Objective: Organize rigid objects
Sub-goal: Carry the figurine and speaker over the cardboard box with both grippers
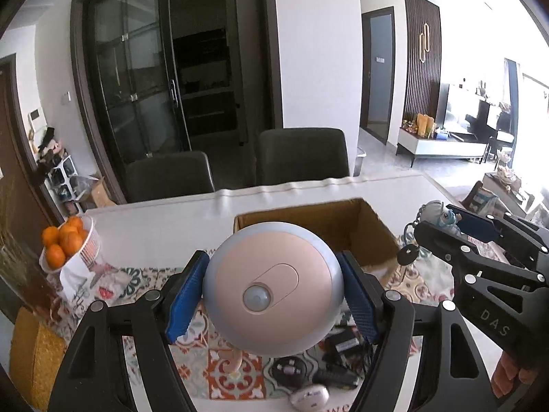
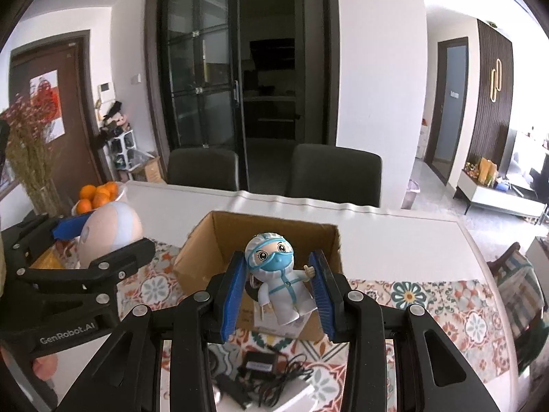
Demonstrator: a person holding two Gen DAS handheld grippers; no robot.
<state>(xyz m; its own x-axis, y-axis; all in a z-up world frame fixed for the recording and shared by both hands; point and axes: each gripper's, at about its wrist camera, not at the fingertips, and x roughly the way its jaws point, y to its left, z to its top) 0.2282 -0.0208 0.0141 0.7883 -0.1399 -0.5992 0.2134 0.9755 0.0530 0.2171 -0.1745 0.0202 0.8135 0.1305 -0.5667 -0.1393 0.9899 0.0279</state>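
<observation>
While both hands carry their loads above the table, the left gripper (image 1: pixel 272 295) pinches a round pink lamp (image 1: pixel 272 288) between its blue pads, and the right gripper (image 2: pixel 279 290) pinches a small doll (image 2: pixel 279 278) in a white suit. Both hang before the open cardboard box (image 2: pixel 219 240). Probably the next move is lowering each thing into the box, then spreading the jaws.

box mouth: cardboard box (image 2: pixel 219 250) at frame centre, top open.
far strip: bare white table (image 1: pixel 164 226) behind the box.
upper left: basket of oranges (image 1: pixel 70 243).
bottom centre: black adapter (image 2: pixel 259 365) and cable lie on the patterned cloth (image 2: pixel 446 305).
</observation>
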